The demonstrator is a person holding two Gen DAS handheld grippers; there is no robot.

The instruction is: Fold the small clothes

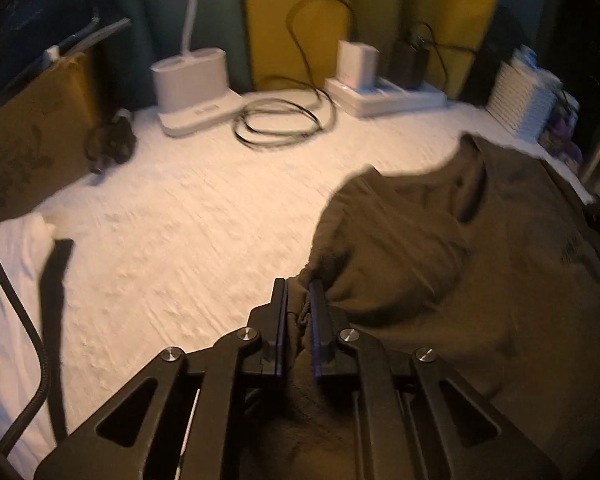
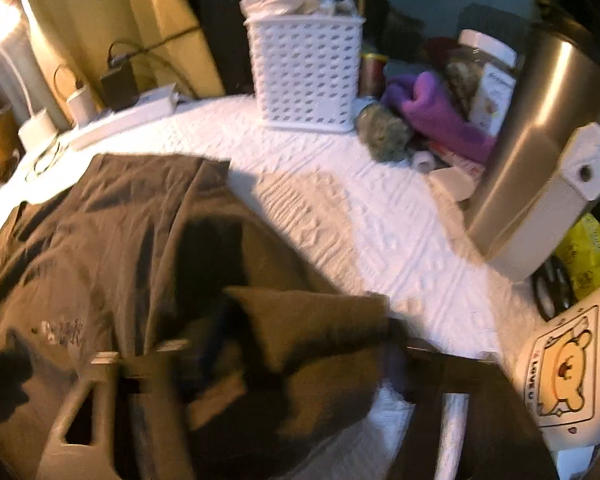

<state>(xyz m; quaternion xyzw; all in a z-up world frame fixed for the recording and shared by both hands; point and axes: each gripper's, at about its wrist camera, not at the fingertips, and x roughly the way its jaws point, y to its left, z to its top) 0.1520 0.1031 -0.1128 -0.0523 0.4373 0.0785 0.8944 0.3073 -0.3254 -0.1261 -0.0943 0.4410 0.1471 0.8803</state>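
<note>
A dark olive-brown small shirt (image 1: pixel 440 248) lies crumpled on the white textured cloth (image 1: pixel 188 216), at the right in the left wrist view. My left gripper (image 1: pixel 299 300) is shut on a bunched edge of it, cloth pinched between the two fingers. In the right wrist view the same shirt (image 2: pixel 100 240) covers the left half, with a faint print on it. My right gripper (image 2: pixel 260 352) is badly blurred; its arms stand wide apart over a lifted fold of the shirt, and I cannot tell whether it grips.
White chargers (image 1: pixel 192 84), a power strip (image 1: pixel 384 96) and a coiled black cable (image 1: pixel 284 120) line the far edge. A white garment (image 1: pixel 8 280) lies at left. A white basket (image 2: pixel 306 72), purple cloth (image 2: pixel 432 108), steel tumbler (image 2: pixel 540 128) and bear mug (image 2: pixel 568 364) crowd the right.
</note>
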